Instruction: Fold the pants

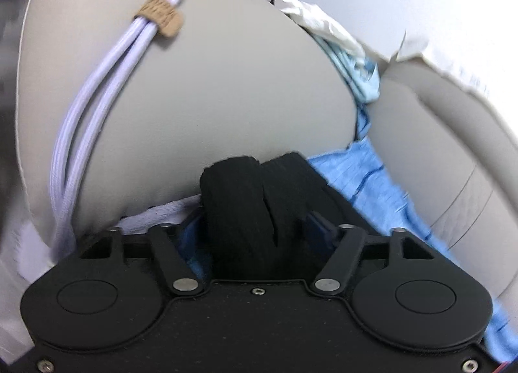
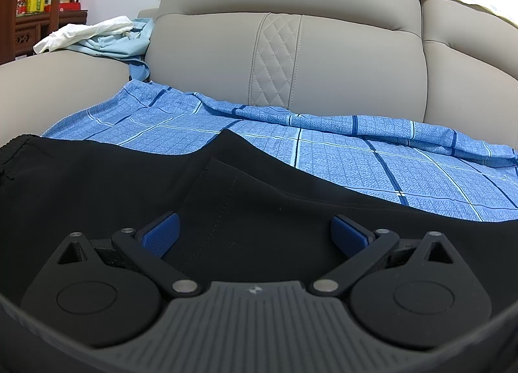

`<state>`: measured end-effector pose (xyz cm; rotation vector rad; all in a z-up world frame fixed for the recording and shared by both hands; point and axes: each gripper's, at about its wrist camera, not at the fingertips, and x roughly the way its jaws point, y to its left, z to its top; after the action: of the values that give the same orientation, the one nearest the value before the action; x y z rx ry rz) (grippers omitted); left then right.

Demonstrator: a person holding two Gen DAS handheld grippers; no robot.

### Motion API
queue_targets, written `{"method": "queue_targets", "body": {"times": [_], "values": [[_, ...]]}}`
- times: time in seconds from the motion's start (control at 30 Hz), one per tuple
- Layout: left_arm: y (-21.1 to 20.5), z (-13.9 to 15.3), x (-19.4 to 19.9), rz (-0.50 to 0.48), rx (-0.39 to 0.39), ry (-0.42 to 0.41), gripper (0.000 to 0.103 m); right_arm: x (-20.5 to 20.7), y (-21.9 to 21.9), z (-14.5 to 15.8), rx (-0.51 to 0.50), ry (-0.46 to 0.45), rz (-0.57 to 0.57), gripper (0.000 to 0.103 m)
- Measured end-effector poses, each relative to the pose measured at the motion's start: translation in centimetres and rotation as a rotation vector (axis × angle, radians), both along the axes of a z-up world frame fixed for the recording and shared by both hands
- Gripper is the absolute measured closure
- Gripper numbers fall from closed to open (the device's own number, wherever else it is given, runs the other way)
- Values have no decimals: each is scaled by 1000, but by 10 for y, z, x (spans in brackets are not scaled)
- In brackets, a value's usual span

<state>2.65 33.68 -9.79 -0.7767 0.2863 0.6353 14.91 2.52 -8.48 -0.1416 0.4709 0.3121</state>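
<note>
The black pants [image 2: 136, 185] lie spread on a blue checked cloth [image 2: 372, 159] on the sofa seat. In the left wrist view, my left gripper [image 1: 259, 211] is shut on a bunched, ribbed black part of the pants [image 1: 246, 204], which hides both pads. It sits next to the sofa's armrest. In the right wrist view, my right gripper [image 2: 255, 234] is open, its blue pads [image 2: 162, 234] wide apart just above the flat pants fabric, holding nothing.
The beige sofa armrest [image 1: 210, 82] carries a lilac cable [image 1: 90, 120] with a cork tie. The sofa backrest [image 2: 291, 59] rises behind the cloth. White and light blue clothes [image 2: 97, 36] lie heaped on the armrest. A wooden cabinet with bottles [image 2: 35, 1] stands far left.
</note>
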Motion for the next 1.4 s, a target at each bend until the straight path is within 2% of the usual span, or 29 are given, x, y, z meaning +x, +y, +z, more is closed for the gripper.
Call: {"method": "queue_targets", "body": {"times": [0.03,0.1,0.13,0.2,0.23,0.27,0.33,0.4,0.53,0.6,0.73,0.83,0.93,1.0,1.03,1.07,1.13,1.23,1.27,1.4], "values": [[2,-1,1,-22,-12,-32,15,0,0,0,0,0,0,0],[0,1,7,-29,12,-3,14,0,0,0,0,0,-1,0],[-4,3,13,-32,45,39,15,0,0,0,0,-1,-2,0],[-13,6,21,8,107,133,52,0,0,0,0,0,-2,0],[-16,7,23,19,134,164,62,0,0,0,2,2,-2,0],[-17,9,23,15,120,150,75,1,-1,1,6,8,1,0],[-19,15,20,2,91,105,78,3,-3,5,9,33,30,0],[-26,27,19,-6,138,114,79,1,-11,11,22,65,72,1],[-57,65,16,-89,232,48,80,-15,-49,32,108,73,81,1],[-84,88,21,-158,299,17,80,-22,-79,42,140,66,50,1],[-164,132,33,-356,452,-70,81,-33,-140,58,178,50,-59,1],[-232,147,47,-538,528,-101,80,-45,-186,66,193,24,-179,1],[-300,134,67,-753,526,-73,79,-57,-230,69,244,21,-280,1],[-345,111,87,-918,535,41,72,-63,-253,66,295,40,-327,1],[-369,95,97,-1012,556,130,67,-66,-263,63,320,53,-343,1],[-387,80,102,-1064,578,211,64,-68,-271,60,341,65,-355,1],[-411,61,96,-1128,618,280,62,-71,-282,53,377,88,-365,1],[-418,57,65,-1183,655,226,34,-76,-289,43,424,112,-349,1],[-415,61,57,-1193,655,208,28,-77,-290,40,438,117,-336,1],[-391,81,25,-1178,650,147,24,-76,-282,31,490,137,-284,1]]}}
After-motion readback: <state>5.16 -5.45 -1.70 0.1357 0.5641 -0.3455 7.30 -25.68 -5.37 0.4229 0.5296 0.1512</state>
